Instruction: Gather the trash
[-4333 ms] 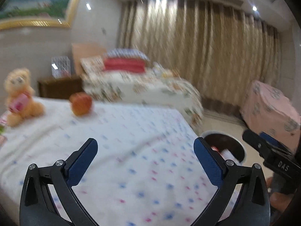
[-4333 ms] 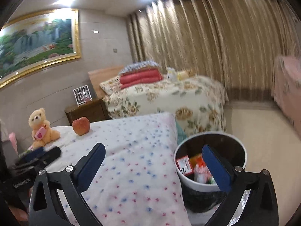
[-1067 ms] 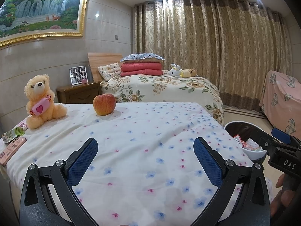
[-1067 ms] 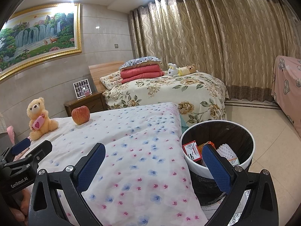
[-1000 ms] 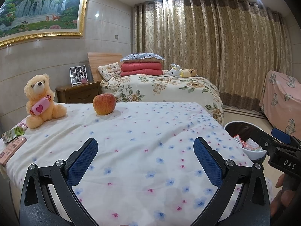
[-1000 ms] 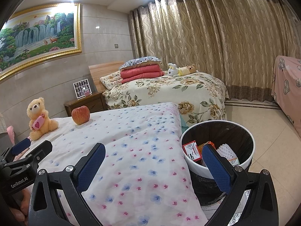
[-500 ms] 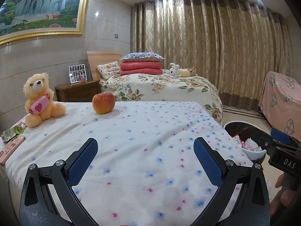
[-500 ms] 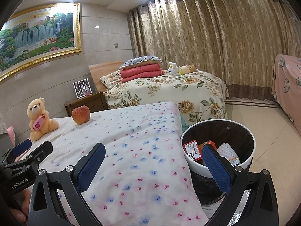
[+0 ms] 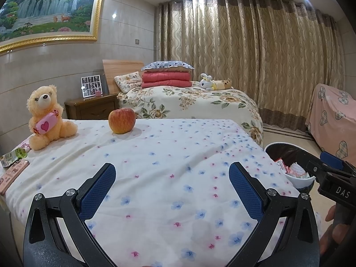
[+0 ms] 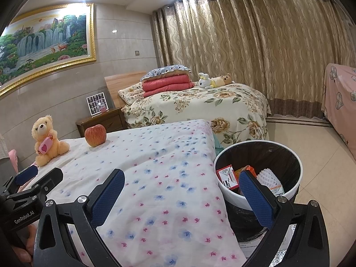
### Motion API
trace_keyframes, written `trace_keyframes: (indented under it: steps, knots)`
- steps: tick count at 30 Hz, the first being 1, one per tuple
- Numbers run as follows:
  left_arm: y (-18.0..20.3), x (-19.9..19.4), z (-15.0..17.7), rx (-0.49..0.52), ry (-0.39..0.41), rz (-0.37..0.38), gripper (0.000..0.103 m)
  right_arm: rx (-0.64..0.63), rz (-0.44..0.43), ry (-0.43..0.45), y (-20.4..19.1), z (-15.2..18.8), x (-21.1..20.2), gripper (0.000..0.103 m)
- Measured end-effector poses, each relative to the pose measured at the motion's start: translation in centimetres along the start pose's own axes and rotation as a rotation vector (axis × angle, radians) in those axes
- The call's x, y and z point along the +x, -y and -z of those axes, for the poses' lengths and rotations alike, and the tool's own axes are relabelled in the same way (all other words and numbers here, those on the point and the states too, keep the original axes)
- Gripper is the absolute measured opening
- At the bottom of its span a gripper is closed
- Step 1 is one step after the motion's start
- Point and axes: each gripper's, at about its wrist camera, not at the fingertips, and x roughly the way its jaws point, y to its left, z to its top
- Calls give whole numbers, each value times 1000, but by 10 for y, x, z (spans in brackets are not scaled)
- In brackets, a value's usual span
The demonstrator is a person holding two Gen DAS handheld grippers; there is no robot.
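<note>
Currently: both empty, jaws apart – left hand-held gripper (image 9: pixel 172 183), right hand-held gripper (image 10: pixel 181 188) | bin (image 10: pixel 287 153) beside bed (image 9: pixel 178 155): holds cartons, wrappers | left, likely: green wrapper (image 9: pixel 14 156), pink packet (image 9: pixel 12 175) at bed's far-left edge | progress: judged mostly done

Two handheld grippers, each a glossy black plastic frame shaped like a wide V. The left gripper (image 9: pixel 171 182) has two flat fingers faced with dark blue, finely dimpled pads (image 9: pixel 96 191), and round silver screws at the finger joints. The right gripper (image 10: pixel 180 191) matches it: black arms with triangular cut-outs, blue textured pads (image 10: pixel 255 200), silver screws. White lettering marks the bodies: "GenRobot.AI" on the left one, "DAS" on the right one
</note>
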Motion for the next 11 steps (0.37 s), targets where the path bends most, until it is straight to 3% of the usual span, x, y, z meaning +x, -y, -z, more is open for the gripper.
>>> trace_keyframes:
  steps: [11]
  knots:
    - [-1,2,1,-7,-13,17,103,0,1,-1,1,0,0,103]
